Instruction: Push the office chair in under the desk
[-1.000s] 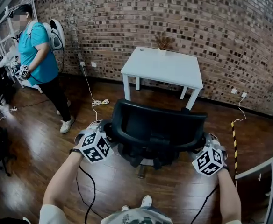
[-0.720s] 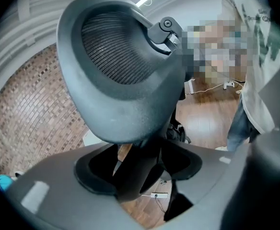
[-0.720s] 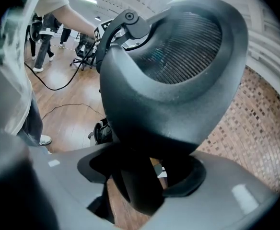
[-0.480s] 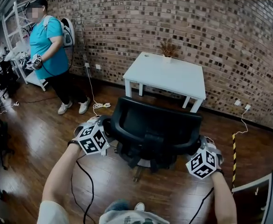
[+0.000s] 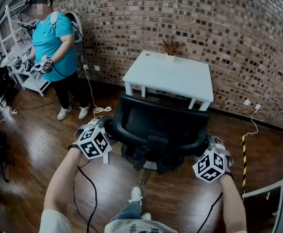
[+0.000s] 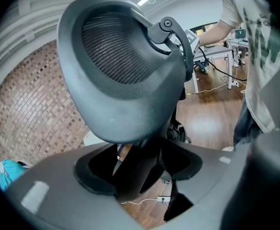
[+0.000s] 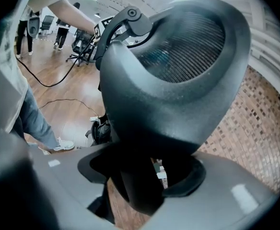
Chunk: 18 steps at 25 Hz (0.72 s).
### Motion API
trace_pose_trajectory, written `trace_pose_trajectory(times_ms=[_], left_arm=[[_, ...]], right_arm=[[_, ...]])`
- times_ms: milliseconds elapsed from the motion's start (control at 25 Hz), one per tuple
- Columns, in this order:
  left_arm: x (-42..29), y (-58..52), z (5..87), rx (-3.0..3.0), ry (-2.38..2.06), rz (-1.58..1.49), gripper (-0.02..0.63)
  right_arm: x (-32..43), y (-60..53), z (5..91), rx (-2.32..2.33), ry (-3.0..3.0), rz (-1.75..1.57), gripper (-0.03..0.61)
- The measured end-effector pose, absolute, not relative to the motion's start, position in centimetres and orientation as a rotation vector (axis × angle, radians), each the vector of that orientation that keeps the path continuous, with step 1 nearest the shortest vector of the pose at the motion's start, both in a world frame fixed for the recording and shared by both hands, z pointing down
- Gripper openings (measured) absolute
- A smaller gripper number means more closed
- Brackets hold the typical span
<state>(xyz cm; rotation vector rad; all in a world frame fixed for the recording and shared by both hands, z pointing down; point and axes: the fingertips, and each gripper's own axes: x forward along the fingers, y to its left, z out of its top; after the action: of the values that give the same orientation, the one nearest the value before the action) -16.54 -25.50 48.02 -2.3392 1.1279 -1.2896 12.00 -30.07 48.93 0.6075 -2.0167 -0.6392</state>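
Both grippers on the office chair (image 5: 156,130), mid-frame: my left hand-held gripper (image 5: 106,129) is clamped on the left edge of the backrest. My right hand-held gripper (image 5: 207,148) is clamped on the right edge, and each has the black rim between its jaws.

The chair stands on the wooden floor (image 5: 35,154) in front of the white desk (image 5: 180,76) at upper centre, with its back turned to me. By my reading the push is under way but not finished. The backrest stands on my side of the desk's front edge, and it hides how far the seat has reached. What is left, I judge, is to roll the chair straight ahead between the desk's front legs.

The one container in sight is a small pot (image 5: 171,58) at the desk's far edge, against the brick wall. It holds a dry brown plant, and the rest of the desk top is bare. A person in a teal shirt (image 5: 54,42) stands at upper left, well apart from the chair.
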Motion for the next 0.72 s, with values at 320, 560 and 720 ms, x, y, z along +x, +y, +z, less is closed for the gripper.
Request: trace_pose_trajectory(times_ms=[320,560,720], left_arm=[[-17.5,-31.6,47.6,-2.336,1.086,-1.253,0.308],[-18.6,-36.7,47.6,-2.341,1.071,-1.262,0.304],[-18.8,-40.3,47.5,-2.342,1.051,-1.256,0.304]], right_arm=[[11.2,-35.8,48.8,0.660,-1.978,-0.634,0.288],[10.3,-40.8,49.0,0.676,-1.955,-0.607,0.288],[10.2,-44.0,48.9,0.706,-1.931,-0.591,0.290]])
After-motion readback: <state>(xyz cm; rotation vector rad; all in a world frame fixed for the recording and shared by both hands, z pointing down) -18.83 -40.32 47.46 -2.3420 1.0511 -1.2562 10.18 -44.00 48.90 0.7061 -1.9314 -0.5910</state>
